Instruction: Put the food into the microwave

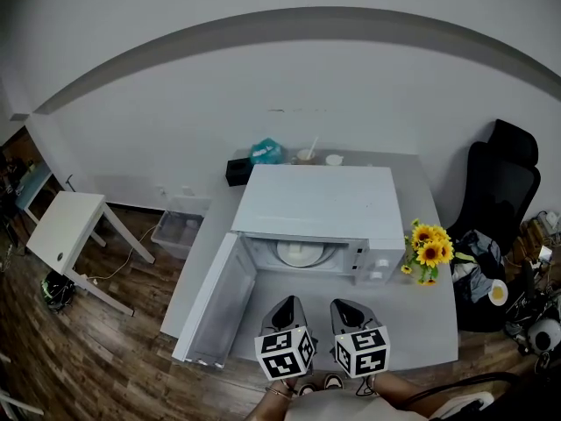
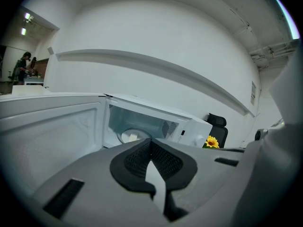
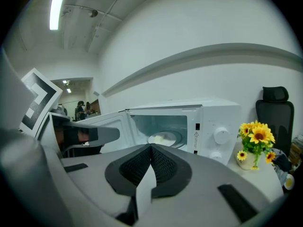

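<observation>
A white microwave (image 1: 320, 202) stands on the grey table (image 1: 434, 323) with its door (image 1: 217, 301) swung open to the left. Inside, on the turntable, sits a white plate with pale food (image 1: 301, 253), also seen in the left gripper view (image 2: 131, 135) and the right gripper view (image 3: 163, 138). My left gripper (image 1: 287, 305) and right gripper (image 1: 345, 308) hover side by side in front of the open cavity, a little back from it. Both are shut with nothing between the jaws (image 2: 150, 143) (image 3: 150, 148).
A vase of sunflowers (image 1: 428, 251) stands just right of the microwave. Behind the microwave lie a black box (image 1: 238, 172), a teal bag (image 1: 266, 152) and cups (image 1: 307, 156). A black chair (image 1: 500, 182) is at the right; a small white table (image 1: 66, 226) and plastic bin (image 1: 180, 226) at the left.
</observation>
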The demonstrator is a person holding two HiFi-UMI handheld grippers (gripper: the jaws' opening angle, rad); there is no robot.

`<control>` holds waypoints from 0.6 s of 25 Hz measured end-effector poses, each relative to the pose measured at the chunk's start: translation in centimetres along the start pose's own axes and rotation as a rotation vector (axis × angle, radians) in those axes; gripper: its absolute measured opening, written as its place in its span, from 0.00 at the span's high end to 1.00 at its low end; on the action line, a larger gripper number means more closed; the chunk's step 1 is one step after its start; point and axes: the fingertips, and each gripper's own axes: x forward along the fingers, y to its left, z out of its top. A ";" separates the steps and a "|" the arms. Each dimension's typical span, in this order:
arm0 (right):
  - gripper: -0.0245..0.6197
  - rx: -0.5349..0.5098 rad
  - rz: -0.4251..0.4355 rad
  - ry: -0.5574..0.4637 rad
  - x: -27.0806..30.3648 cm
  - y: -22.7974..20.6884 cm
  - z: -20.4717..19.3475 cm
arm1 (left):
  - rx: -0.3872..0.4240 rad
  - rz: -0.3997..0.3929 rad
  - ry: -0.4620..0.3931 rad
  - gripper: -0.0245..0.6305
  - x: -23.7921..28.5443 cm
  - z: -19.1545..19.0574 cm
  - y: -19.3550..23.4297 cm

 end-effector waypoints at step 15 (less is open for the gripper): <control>0.94 0.035 -0.031 0.004 -0.1 -1.4 -0.5 | 0.015 0.002 0.034 0.96 0.3 -0.7 -0.3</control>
